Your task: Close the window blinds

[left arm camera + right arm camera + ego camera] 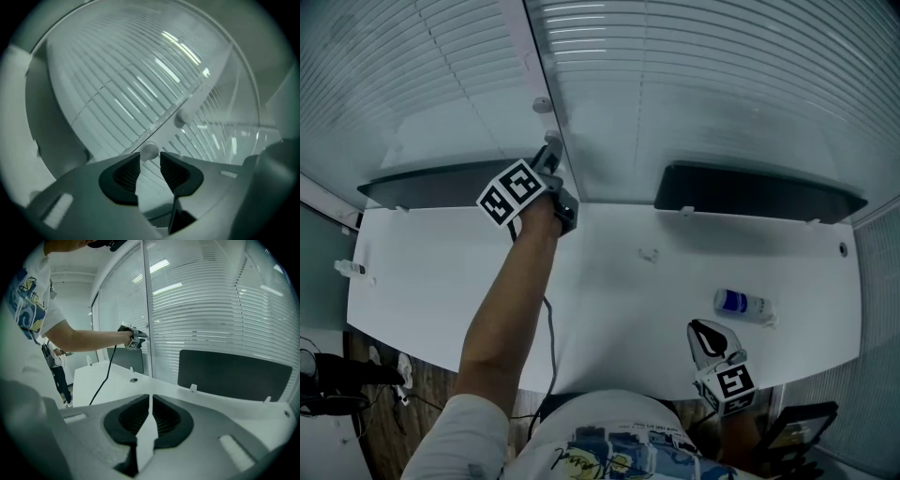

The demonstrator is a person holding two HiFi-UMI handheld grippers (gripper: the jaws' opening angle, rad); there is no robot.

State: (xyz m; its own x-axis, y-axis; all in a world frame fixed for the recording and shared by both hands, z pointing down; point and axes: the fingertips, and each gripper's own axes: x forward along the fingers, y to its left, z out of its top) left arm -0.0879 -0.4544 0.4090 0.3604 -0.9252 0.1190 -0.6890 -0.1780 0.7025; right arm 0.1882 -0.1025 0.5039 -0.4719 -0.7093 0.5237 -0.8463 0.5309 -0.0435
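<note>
— Where's the knob for the blinds?
— On the frame at the table's far edge, just past the left gripper, in line with its parted, empty jaws
— And the right gripper?
— Near, well apart, jaws clenched on nothing

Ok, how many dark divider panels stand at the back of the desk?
2. The left panel stands at the back left of the desk, the right panel at the back right. More may sit outside the frame.
</note>
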